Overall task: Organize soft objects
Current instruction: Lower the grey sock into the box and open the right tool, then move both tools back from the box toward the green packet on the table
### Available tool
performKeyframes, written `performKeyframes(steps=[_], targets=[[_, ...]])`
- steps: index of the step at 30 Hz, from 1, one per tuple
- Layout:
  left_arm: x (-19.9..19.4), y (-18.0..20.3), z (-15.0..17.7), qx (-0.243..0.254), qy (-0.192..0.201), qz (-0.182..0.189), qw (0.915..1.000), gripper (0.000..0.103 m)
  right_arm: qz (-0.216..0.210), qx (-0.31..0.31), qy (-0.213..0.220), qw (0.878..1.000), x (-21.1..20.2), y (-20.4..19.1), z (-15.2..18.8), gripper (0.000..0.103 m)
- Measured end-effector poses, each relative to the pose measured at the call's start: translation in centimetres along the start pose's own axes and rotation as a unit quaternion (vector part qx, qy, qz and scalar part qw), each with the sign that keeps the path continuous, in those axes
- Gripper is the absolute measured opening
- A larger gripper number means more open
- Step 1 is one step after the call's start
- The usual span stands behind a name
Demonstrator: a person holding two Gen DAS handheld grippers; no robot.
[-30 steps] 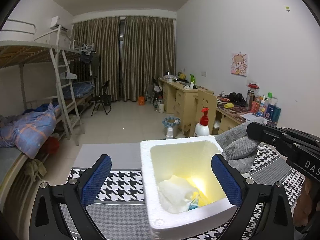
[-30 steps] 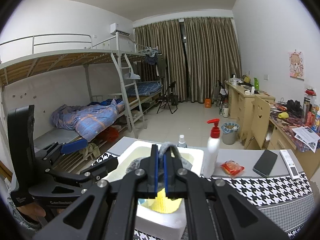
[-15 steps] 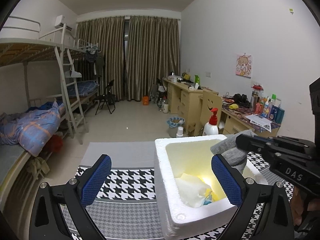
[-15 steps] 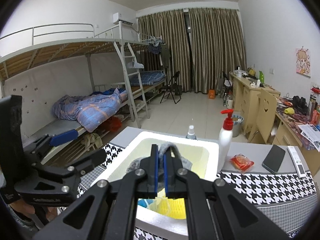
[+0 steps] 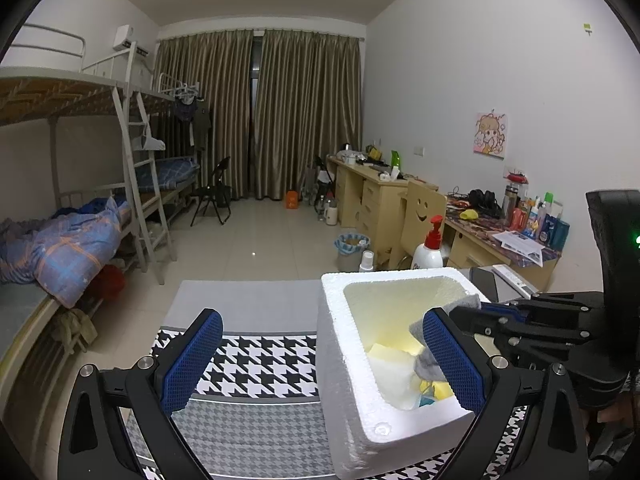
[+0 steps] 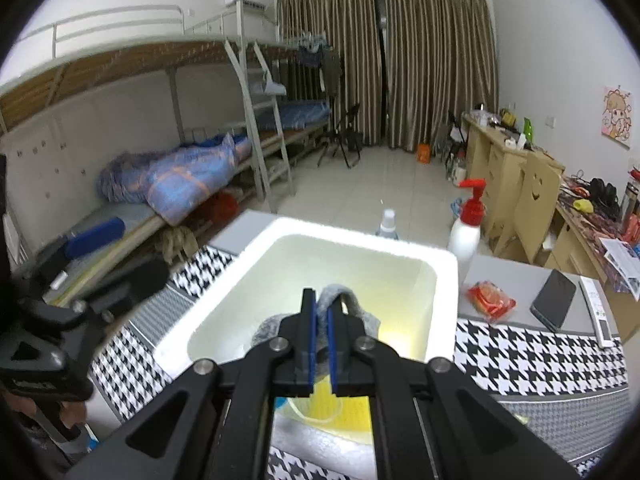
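Note:
A white foam box (image 5: 352,364) (image 6: 400,252) stands on the houndstooth cloth. White and yellow soft items (image 5: 394,372) lie inside it. My right gripper (image 6: 321,312) is shut on a grey cloth (image 6: 352,300) and holds it over the box's inside; in the left wrist view it reaches in from the right (image 5: 476,312) with the grey cloth (image 5: 426,360) hanging into the box. My left gripper (image 5: 320,360) is open and empty, its right finger in front of the box, its left finger over the cloth.
A white pump bottle with a red top (image 6: 466,228) and a small spray bottle (image 6: 388,222) stand behind the box. A red packet (image 6: 490,300), a black phone (image 6: 554,300) and a remote (image 6: 598,312) lie to its right on the grey tabletop.
The right gripper has carried the grey cloth from beside the box to over and down into it. The left gripper has shifted left, so the box sits further right in its view.

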State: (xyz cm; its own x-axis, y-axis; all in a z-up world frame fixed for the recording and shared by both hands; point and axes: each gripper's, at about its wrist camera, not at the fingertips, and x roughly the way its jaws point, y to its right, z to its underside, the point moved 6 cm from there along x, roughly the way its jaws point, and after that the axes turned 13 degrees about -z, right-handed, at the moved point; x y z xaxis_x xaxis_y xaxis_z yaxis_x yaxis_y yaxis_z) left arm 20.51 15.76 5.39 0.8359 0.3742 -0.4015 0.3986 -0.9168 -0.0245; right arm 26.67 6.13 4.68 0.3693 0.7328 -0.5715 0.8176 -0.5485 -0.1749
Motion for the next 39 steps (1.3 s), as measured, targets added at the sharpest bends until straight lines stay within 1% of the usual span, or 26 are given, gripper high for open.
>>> performKeyframes(steps=[1,2,3,4,5,9,14,19,22,24,29,34,39], targets=[[0.1,-0.1,0.0,-0.001,-0.002,0.0,1.0,0.101,0.002,0.002,-0.005,1.0,0.1,0.1,0.2,0.017],[0.1,-0.2,0.0,-0.003,-0.003,-0.001,1.0,0.101,0.004,0.004,-0.009,1.0,0.1,0.2,0.3,0.033],[0.2,-0.3,0.1,-0.004,-0.003,-0.001,1.0,0.101,0.008,0.006,-0.011,1.0,0.2,0.3,0.5,0.044],[0.2,-0.3,0.1,-0.006,-0.004,-0.001,1.0,0.101,0.013,0.004,-0.011,1.0,0.1,0.2,0.6,0.067],[0.2,-0.4,0.2,-0.006,-0.004,-0.001,1.0,0.101,0.017,0.001,-0.009,1.0,0.0,0.2,0.7,0.077],[0.1,-0.1,0.1,-0.004,-0.004,-0.001,1.0,0.101,0.014,-0.003,-0.013,1.0,-0.3,-0.1,1.0,0.077],[-0.2,0.1,0.2,-0.004,-0.003,0.0,1.0,0.101,0.017,0.003,-0.003,1.0,-1.1,0.0,0.8,0.077],[-0.6,0.1,0.4,-0.003,0.001,0.004,1.0,0.101,0.023,-0.01,-0.016,1.0,-1.5,-0.2,1.2,0.077],[-0.9,0.0,0.5,-0.003,0.001,0.006,1.0,0.101,0.008,0.002,-0.024,1.0,-2.1,0.1,1.8,0.077],[-1.0,0.1,0.6,-0.004,0.002,0.009,1.0,0.101,0.017,0.006,-0.024,1.0,-2.5,0.3,2.2,0.077],[-1.7,0.7,0.6,-0.001,0.006,0.014,0.9999,0.101,0.019,0.009,-0.022,1.0,-3.5,0.1,3.0,0.077],[-2.4,1.2,0.7,0.005,0.009,0.016,0.9998,0.101,0.025,0.003,0.002,1.0,-4.9,-0.4,2.9,0.078],[-3.2,1.3,0.7,0.004,0.016,0.016,0.9997,0.102,0.046,-0.007,0.032,0.998,-6.5,-0.6,2.9,0.087]])
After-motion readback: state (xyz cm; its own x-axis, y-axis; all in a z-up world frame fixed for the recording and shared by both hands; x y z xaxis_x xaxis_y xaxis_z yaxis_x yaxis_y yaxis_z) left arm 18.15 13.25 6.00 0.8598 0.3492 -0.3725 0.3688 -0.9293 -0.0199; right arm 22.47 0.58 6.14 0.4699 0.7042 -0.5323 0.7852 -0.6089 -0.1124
